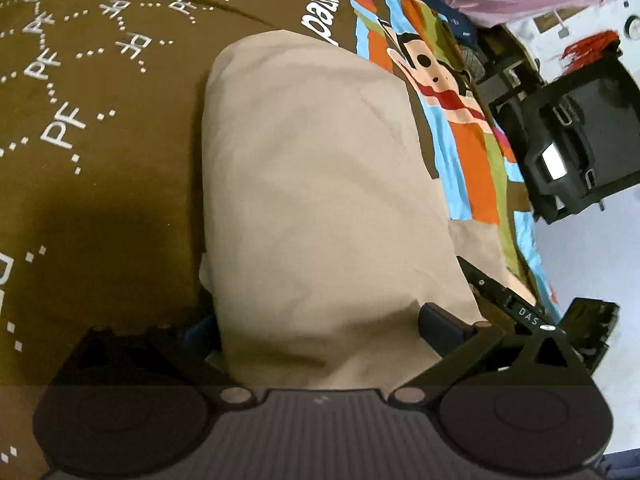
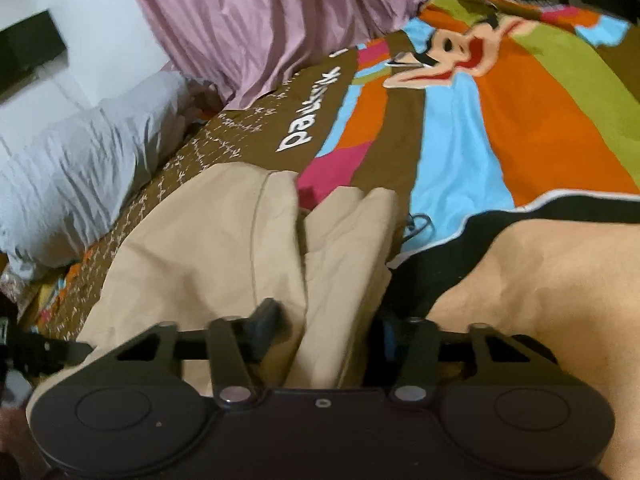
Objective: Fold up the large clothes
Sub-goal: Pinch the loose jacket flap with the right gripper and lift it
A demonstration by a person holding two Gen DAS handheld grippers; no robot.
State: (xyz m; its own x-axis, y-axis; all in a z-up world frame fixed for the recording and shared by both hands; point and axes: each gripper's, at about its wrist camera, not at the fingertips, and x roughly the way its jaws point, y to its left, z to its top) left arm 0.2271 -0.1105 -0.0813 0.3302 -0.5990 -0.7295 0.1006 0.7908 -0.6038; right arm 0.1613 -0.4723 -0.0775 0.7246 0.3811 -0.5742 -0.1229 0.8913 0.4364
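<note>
The beige garment [image 1: 320, 184] is spanned by wide left jaws, layers bracketed by narrower right jaws; slippage is risked

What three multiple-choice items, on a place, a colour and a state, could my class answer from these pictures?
1. The beige garment lies on: A the floor; B the printed bedspread; C a chair.
2. The curtain is: A green; B black; C mauve.
3. Between the right gripper fingers is: A nothing; B beige cloth; C a book.
Answers: B, it spreads over the brown-and-coloured print; C, mauve folds hang behind the bed; B, a fold of cloth fills the gap.
</note>
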